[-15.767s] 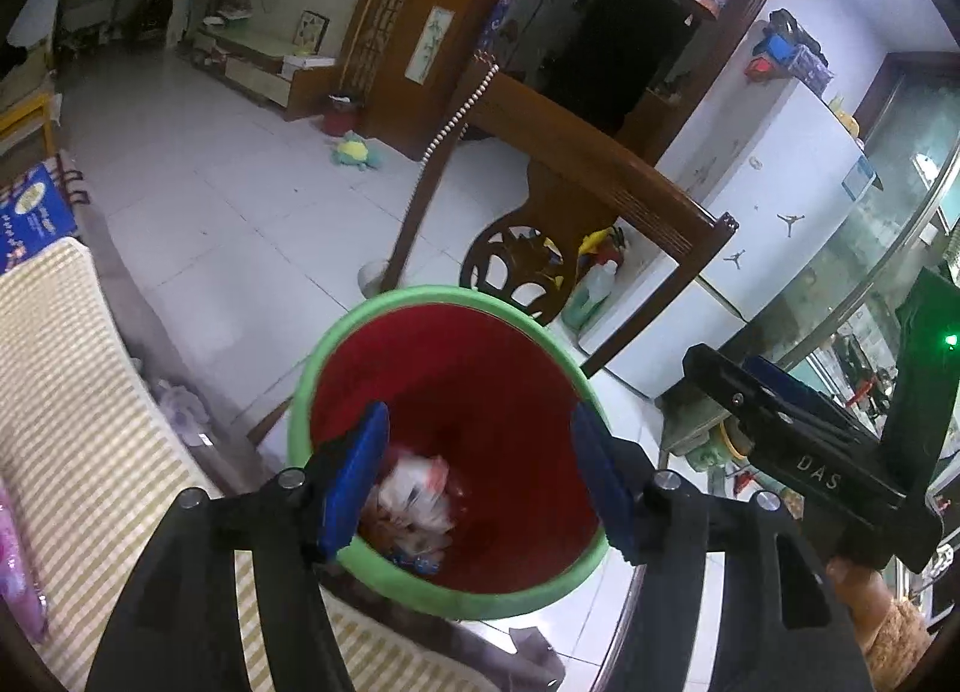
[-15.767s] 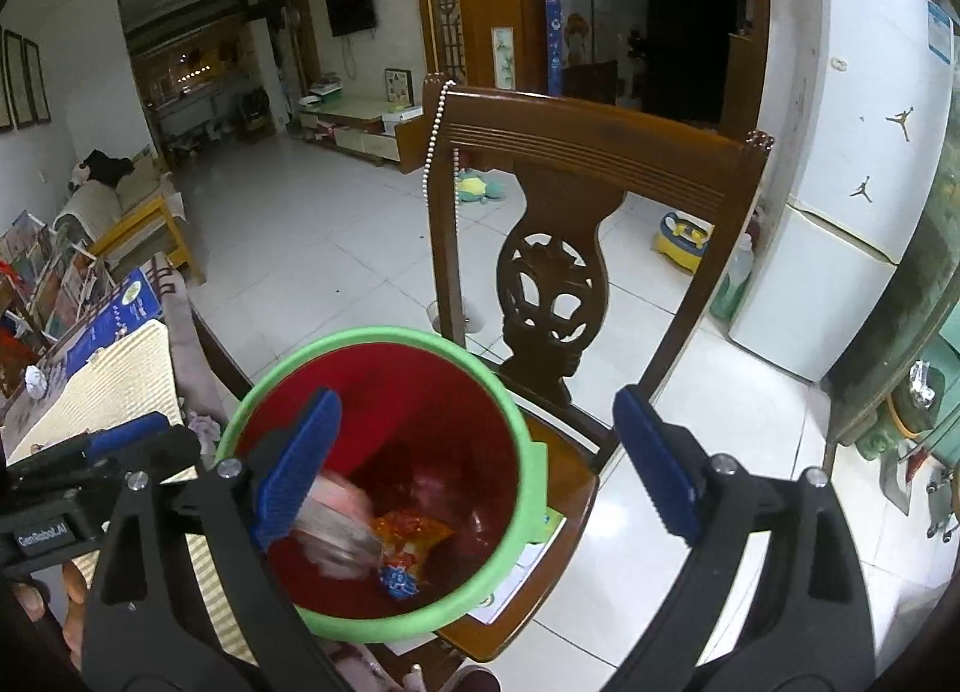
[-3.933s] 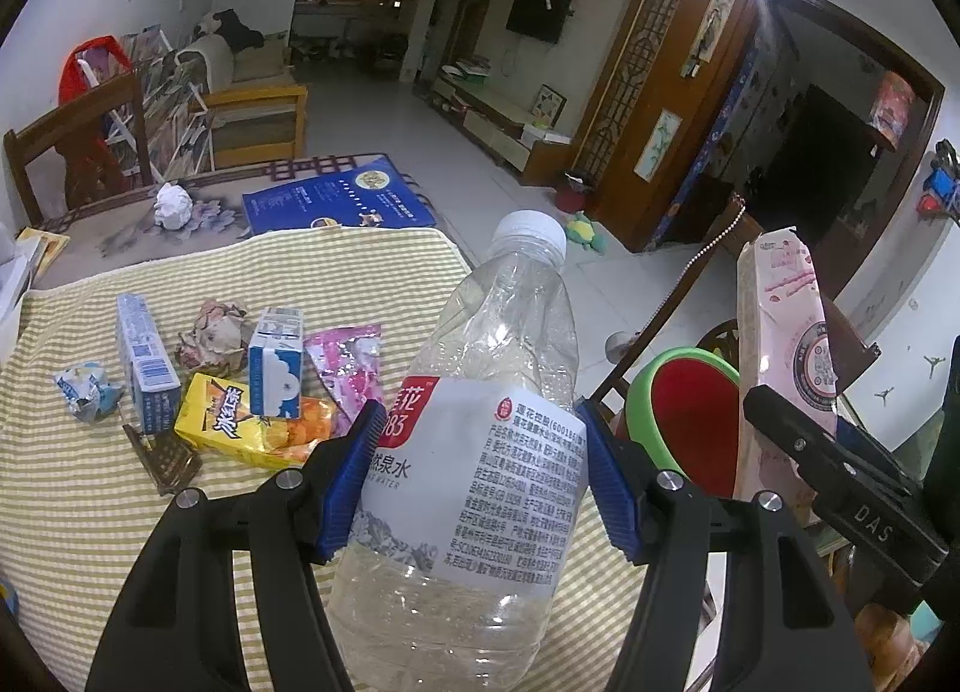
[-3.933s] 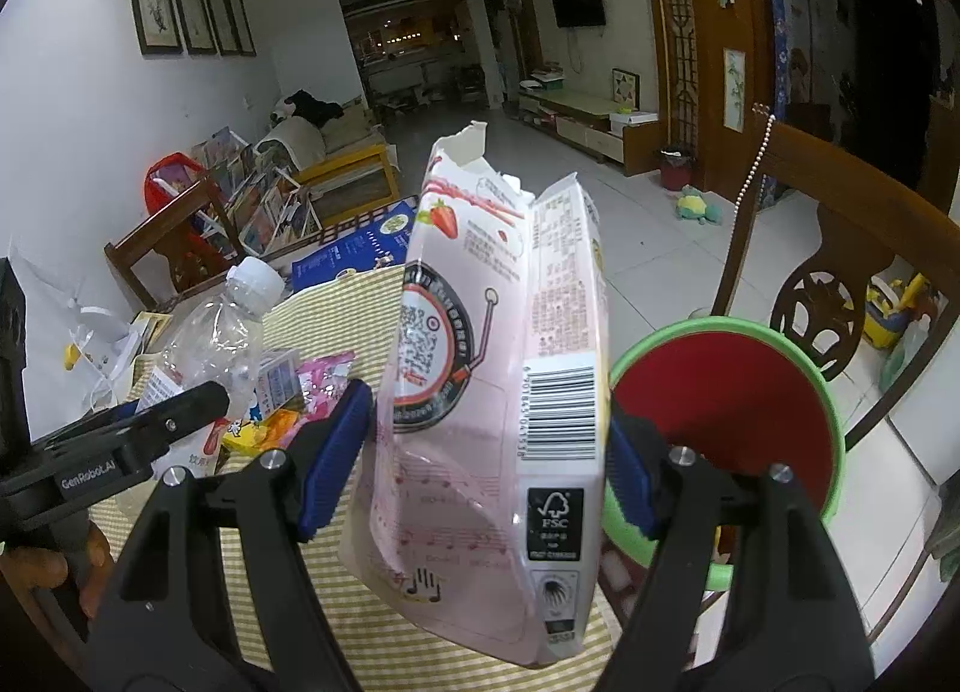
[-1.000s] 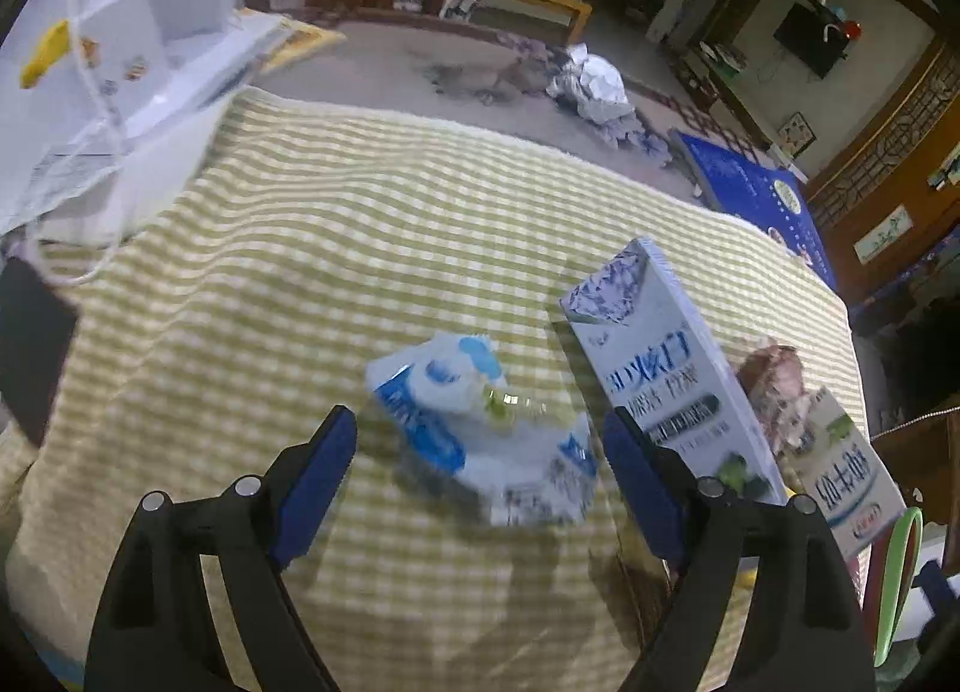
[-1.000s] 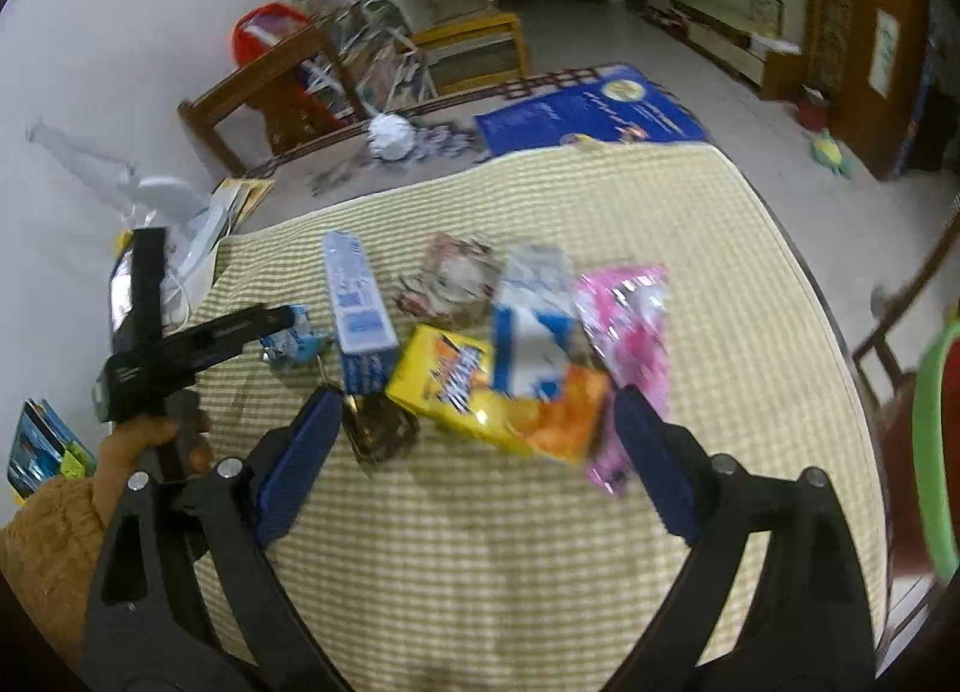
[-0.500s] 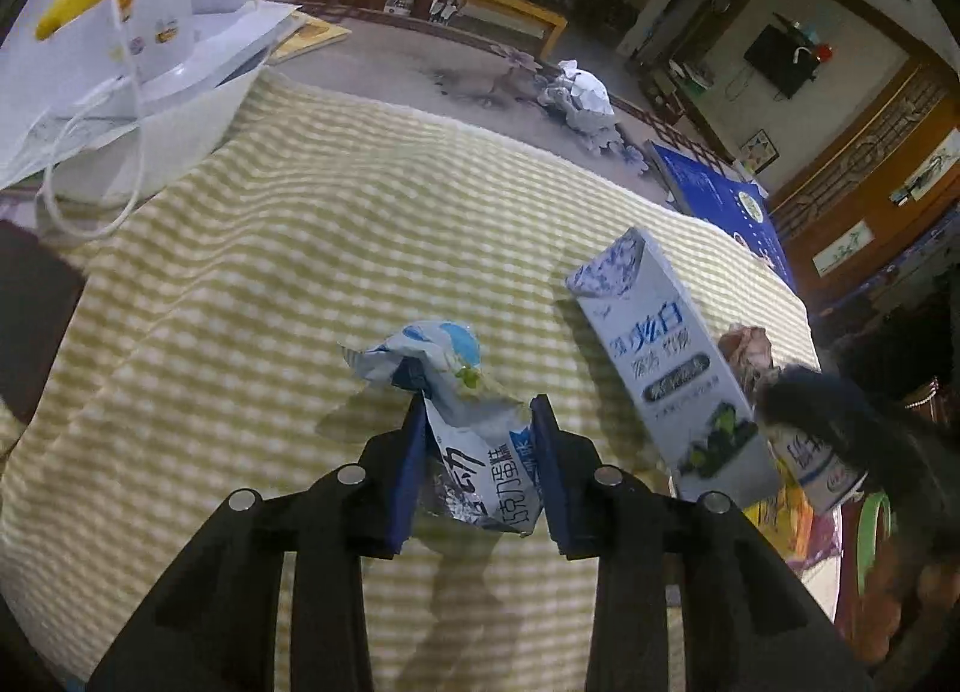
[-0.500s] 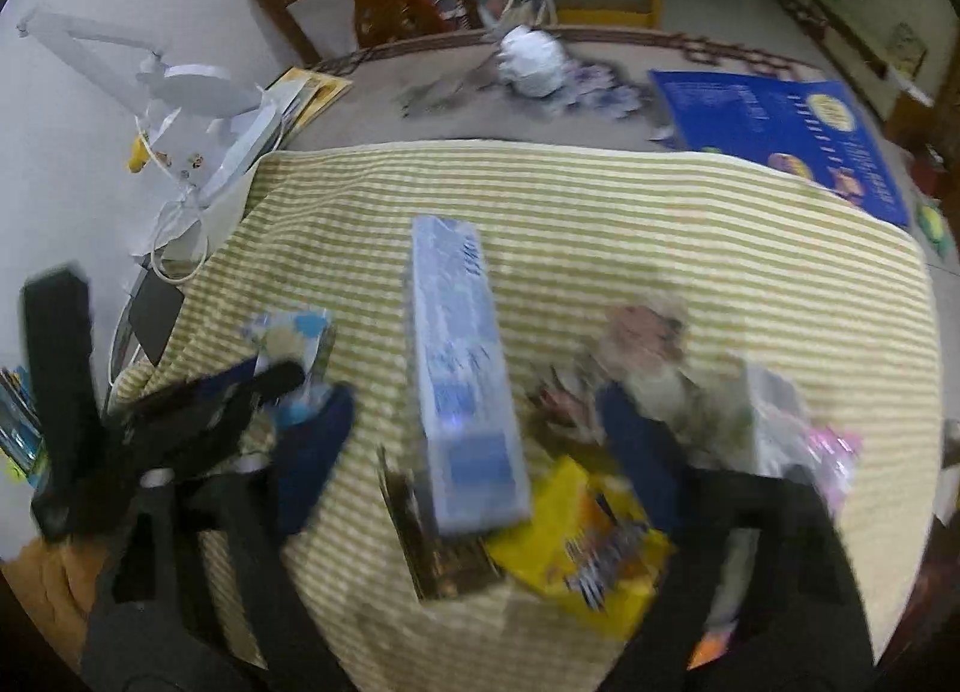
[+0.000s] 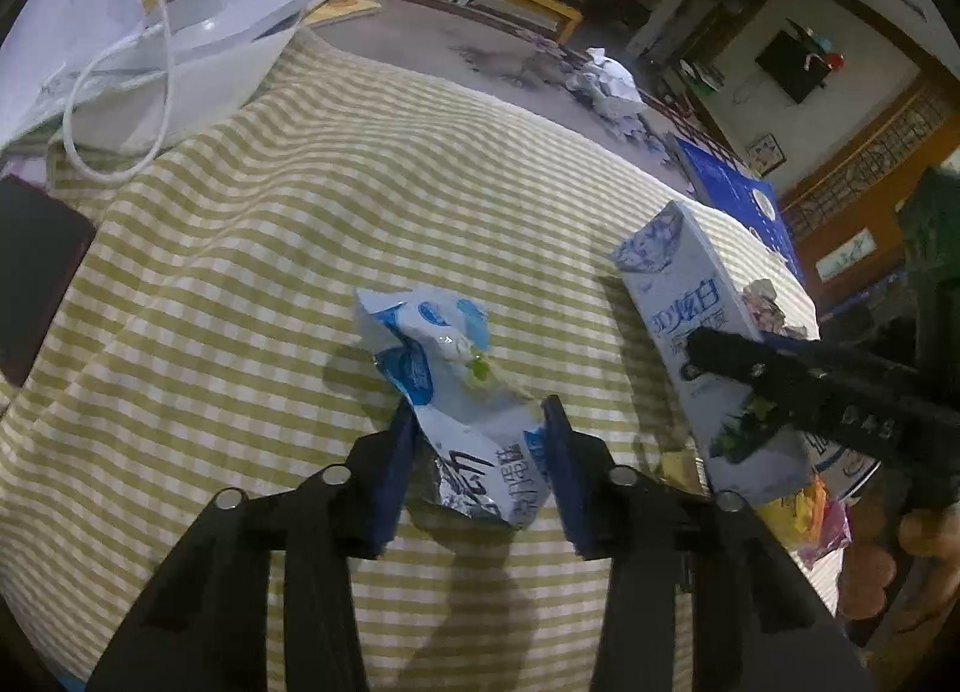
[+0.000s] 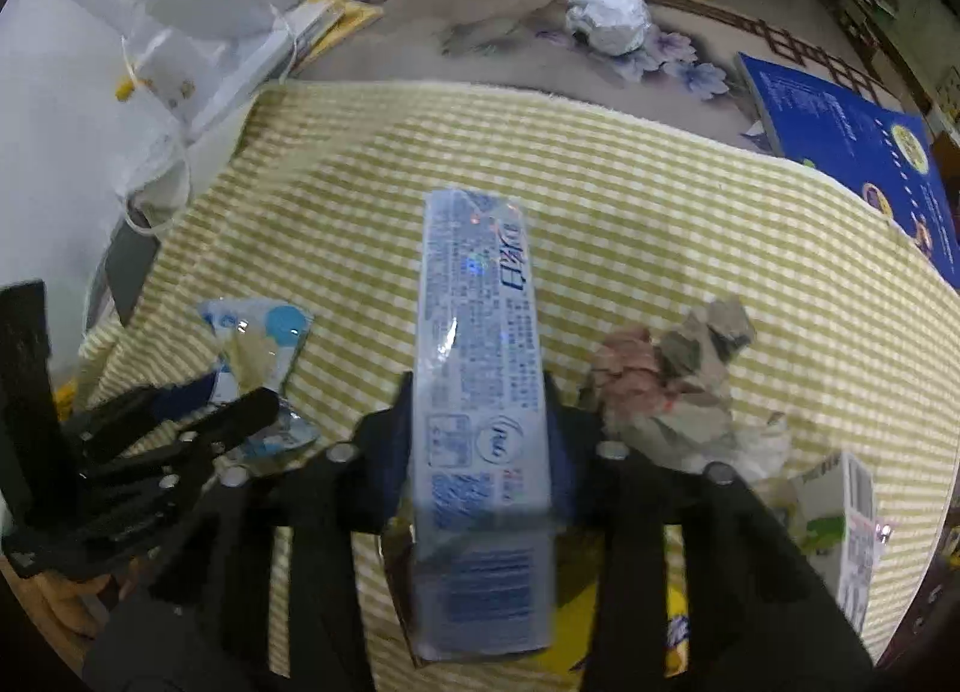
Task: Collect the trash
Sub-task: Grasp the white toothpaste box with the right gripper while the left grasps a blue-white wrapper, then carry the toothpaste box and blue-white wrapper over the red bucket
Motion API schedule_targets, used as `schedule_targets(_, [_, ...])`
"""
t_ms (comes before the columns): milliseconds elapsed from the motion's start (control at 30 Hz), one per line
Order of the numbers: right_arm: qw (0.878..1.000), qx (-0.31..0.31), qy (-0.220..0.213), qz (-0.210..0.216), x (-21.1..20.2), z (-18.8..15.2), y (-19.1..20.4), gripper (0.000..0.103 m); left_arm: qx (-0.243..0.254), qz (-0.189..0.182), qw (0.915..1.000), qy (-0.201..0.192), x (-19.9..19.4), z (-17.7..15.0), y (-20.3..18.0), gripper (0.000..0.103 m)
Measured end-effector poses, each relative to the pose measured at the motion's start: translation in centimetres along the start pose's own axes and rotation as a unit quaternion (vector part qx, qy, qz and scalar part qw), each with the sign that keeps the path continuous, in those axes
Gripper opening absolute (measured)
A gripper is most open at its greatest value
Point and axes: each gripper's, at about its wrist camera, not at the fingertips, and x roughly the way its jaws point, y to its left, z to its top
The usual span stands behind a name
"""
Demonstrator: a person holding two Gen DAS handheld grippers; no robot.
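Observation:
My left gripper (image 9: 480, 446) is shut on a crumpled blue-and-white wrapper (image 9: 456, 386) lying on the yellow checked tablecloth (image 9: 270, 248). My right gripper (image 10: 480, 428) is shut on a long blue-and-white carton (image 10: 480, 392) on the same cloth. The carton (image 9: 696, 332) and the right gripper also show at the right of the left wrist view. The wrapper (image 10: 258, 338) and the left gripper show at the left of the right wrist view.
A crumpled grey-pink paper (image 10: 672, 386), a small white carton (image 10: 852, 518) and a yellow snack bag (image 10: 672, 638) lie right of the carton. A white lamp base with cord (image 9: 150, 20), a dark phone (image 9: 30, 272), a blue book (image 10: 852, 134) and a paper ball (image 10: 606, 14) sit further back.
The left gripper closed on the wrapper a moment ago and still holds it. The right gripper moved in and closed on the long carton.

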Motion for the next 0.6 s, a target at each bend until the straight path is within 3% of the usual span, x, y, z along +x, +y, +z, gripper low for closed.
schedule_targets(267, [0.995,0.032,-0.092,0.011,-8.6,-3.0,0.6,0.036,0.021,-0.010,0.9993,-0.031,-3.6,-0.3,-1.8,0.032])
schedule_targets(500, [0.983,0.079,-0.168,0.000,-14.7,-8.6,1.1,0.036,0.058,-0.034,0.9962,-0.055,-7.5,-1.9,-4.9,0.031])
schedule_targets(600, [0.978,0.105,-0.180,-0.008,-16.2,-10.8,0.7,0.036,0.075,-0.051,0.9942,-0.057,-8.6,-2.9,-6.7,0.031])
